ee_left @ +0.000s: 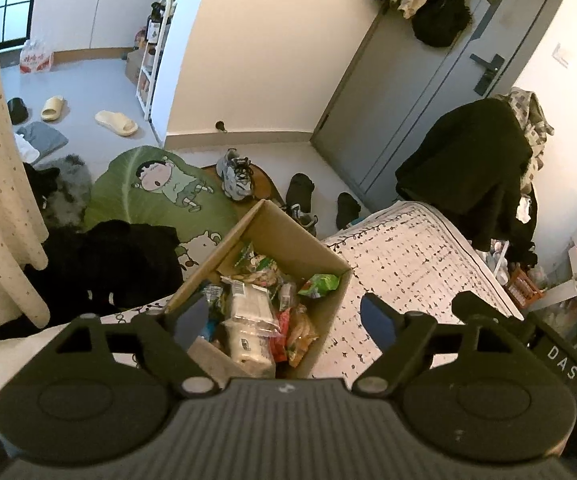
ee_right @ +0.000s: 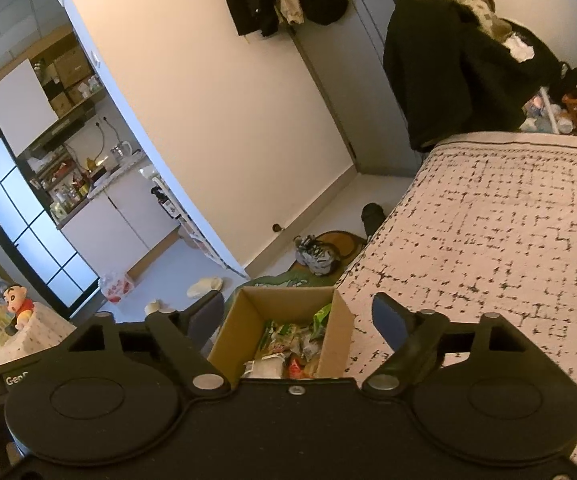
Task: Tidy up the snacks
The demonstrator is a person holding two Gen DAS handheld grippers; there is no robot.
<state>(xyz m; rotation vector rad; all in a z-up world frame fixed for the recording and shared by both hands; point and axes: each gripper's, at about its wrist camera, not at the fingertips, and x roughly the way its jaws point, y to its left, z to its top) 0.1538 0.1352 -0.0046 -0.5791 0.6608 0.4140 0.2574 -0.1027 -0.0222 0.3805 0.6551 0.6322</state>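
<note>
An open cardboard box (ee_left: 288, 232) stands on the patterned bed cover (ee_left: 408, 256) near the bed's edge. It holds several snack packets (ee_left: 256, 304), among them a white packet (ee_left: 248, 340), a green bag (ee_left: 318, 285) and orange-red bags (ee_left: 298, 334). My left gripper (ee_left: 284, 318) is open and empty, hovering just above the box. In the right wrist view the same box (ee_right: 244, 320) with snacks (ee_right: 288, 344) lies right below my right gripper (ee_right: 298, 320), which is open and empty. The near part of the box is hidden by both gripper bodies.
The bed cover (ee_right: 488, 248) stretches to the right of the box. On the floor lie a green cartoon rug (ee_left: 156, 192), sneakers (ee_left: 236, 174), slippers (ee_left: 116, 122) and black clothes (ee_left: 104, 264). A dark coat (ee_left: 464, 168) hangs by the grey door (ee_left: 400, 92).
</note>
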